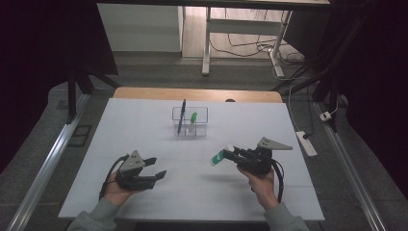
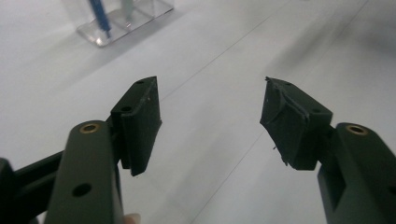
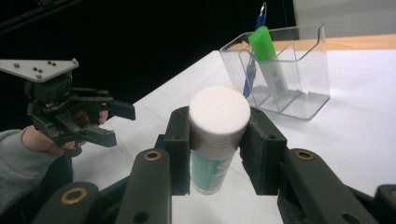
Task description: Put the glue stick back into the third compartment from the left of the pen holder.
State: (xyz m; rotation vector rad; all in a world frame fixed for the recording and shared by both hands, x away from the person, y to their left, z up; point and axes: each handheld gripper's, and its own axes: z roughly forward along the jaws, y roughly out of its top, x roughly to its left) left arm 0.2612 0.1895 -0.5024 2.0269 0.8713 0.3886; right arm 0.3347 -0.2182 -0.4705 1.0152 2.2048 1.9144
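The right claw (image 3: 218, 140) is clamping a white-capped tube (image 3: 215, 140) just under its cap, holding it above the table (image 1: 144, 134), well short of the clear organiser (image 1: 190, 121). The left claw (image 2: 210, 121) is standing apart with nothing between its jaws.

To do this well, I judge the tube should be tipped upright and lowered into a free compartment, clear of the blue pen (image 1: 182, 115) and the green-capped marker (image 1: 193, 118).

The right claw's view is showing the grip and the dividers up close — the high view is giving the remaining gap across the table.
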